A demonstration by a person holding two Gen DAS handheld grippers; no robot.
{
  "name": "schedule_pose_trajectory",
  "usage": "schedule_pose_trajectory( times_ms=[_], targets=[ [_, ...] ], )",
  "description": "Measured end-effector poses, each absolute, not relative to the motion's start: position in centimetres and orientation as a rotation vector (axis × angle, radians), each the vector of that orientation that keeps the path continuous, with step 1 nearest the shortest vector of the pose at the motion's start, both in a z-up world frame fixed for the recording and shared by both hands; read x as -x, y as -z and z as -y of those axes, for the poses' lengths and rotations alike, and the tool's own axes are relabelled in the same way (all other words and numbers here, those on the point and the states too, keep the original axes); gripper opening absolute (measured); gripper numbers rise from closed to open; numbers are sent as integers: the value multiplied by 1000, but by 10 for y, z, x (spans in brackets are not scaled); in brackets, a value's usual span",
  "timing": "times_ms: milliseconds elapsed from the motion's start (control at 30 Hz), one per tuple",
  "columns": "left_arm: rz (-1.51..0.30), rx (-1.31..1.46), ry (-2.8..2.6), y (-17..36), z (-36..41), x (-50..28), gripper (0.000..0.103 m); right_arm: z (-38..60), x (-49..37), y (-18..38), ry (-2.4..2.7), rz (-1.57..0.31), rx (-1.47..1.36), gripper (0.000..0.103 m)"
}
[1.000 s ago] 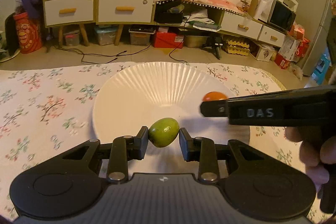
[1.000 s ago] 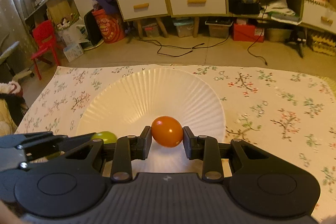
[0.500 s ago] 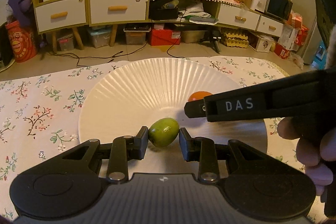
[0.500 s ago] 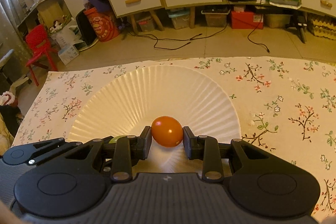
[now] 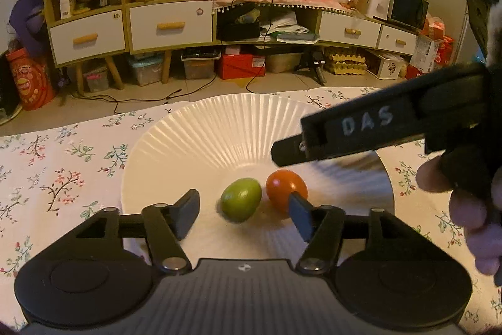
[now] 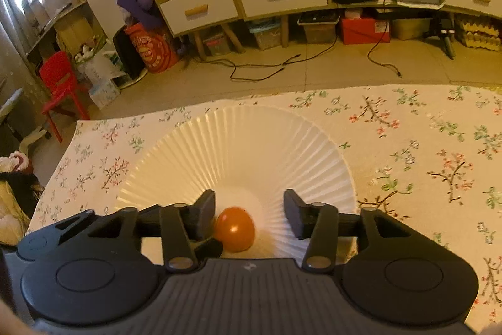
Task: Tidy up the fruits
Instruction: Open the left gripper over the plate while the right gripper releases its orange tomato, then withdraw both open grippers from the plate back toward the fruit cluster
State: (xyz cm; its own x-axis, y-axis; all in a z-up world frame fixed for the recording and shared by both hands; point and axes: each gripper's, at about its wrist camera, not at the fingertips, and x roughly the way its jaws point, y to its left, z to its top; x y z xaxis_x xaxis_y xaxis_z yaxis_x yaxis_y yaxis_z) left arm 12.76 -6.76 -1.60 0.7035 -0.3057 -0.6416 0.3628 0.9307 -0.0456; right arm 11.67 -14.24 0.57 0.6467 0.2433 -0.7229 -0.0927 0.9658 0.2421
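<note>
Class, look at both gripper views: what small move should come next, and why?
Probably lift both grippers straight up and away. The left gripper and right gripper are open, and the green fruit and orange fruit already lie side by side in the white plate.

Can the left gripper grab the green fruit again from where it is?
Probably yes. The left gripper is open, and the green fruit lies on the plate right between its fingers. The orange fruit sits close beside it and might get bumped.
</note>
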Motion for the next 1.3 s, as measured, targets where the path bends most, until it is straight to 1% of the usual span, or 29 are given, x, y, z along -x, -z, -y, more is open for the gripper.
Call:
schedule_pose_trajectory(
  times_ms=[33, 67, 100, 200, 500, 833, 1000, 1300],
  targets=[
    [-697, -87, 368, 15, 67, -127, 67, 143, -115, -7, -188, -845, -192, 53],
    [-693, -89, 363, 13, 66, -124, 73, 144, -114, -9, -184, -842, -194, 58],
    [-687, -90, 360, 12, 66, -123, 76, 145, -112, -10, -180, -839, -196, 62],
    [-681, -97, 350, 9, 64, -116, 81, 147, -107, -14, -174, -828, -201, 70],
    [-709, -139, 332, 2, 55, -97, 91, 150, -87, -21, -164, -819, -196, 82],
    [-733, -133, 306, 0, 33, -74, 98, 151, -62, -19, -177, -821, -146, 89],
    [-747, -148, 294, 1, 26, -60, 98, 152, -48, -18, -197, -823, -130, 92],
    [-770, -149, 272, 5, 11, -40, 98, 146, -21, -11, -218, -825, -61, 94]
  ],
)
